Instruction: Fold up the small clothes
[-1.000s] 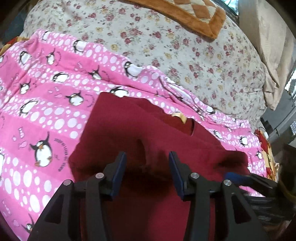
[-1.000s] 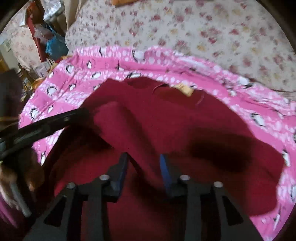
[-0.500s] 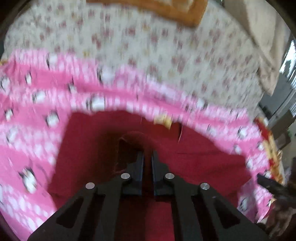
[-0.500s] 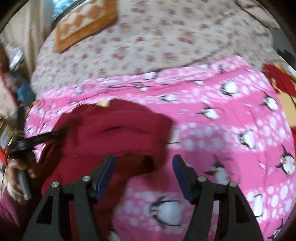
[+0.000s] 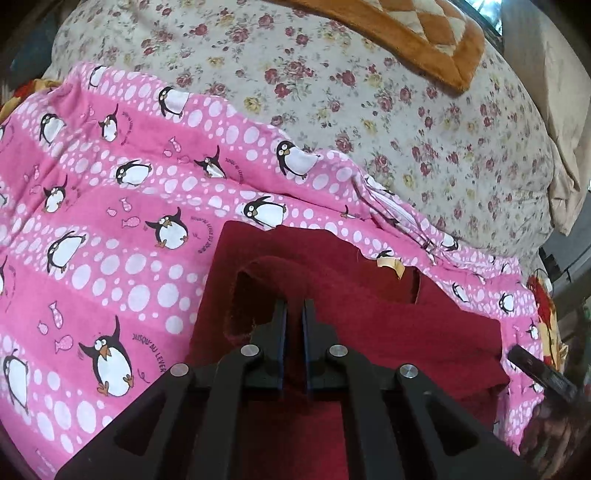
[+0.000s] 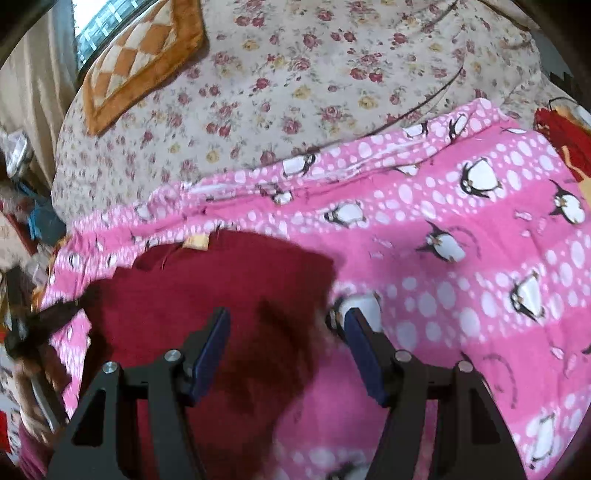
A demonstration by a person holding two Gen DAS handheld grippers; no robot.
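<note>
A dark red garment [image 5: 424,332] lies spread on a pink penguin blanket [image 5: 110,221], its yellow neck label [image 5: 388,263] at the far edge. My left gripper [image 5: 294,308] is shut on a raised fold near the garment's left side. In the right wrist view the garment [image 6: 184,288] fills the lower left. My right gripper [image 6: 288,317] stands open over its right edge, with red cloth and pink blanket [image 6: 480,258] below the gap and nothing pinched. The left gripper [image 6: 40,321] shows blurred at the far left, with a hand below it.
A floral bedsheet [image 5: 369,110] lies beyond the blanket, with an orange checked cushion [image 5: 406,29] at the back. A beige curtain [image 5: 554,110] hangs at the right. Cluttered items [image 6: 33,221] sit past the bed's left edge. A red and yellow cloth [image 6: 565,140] lies at the blanket's right corner.
My left gripper has closed on a fold of the red garment. My right gripper has opened wider, let go of the cloth and swung right to the garment's right edge.
</note>
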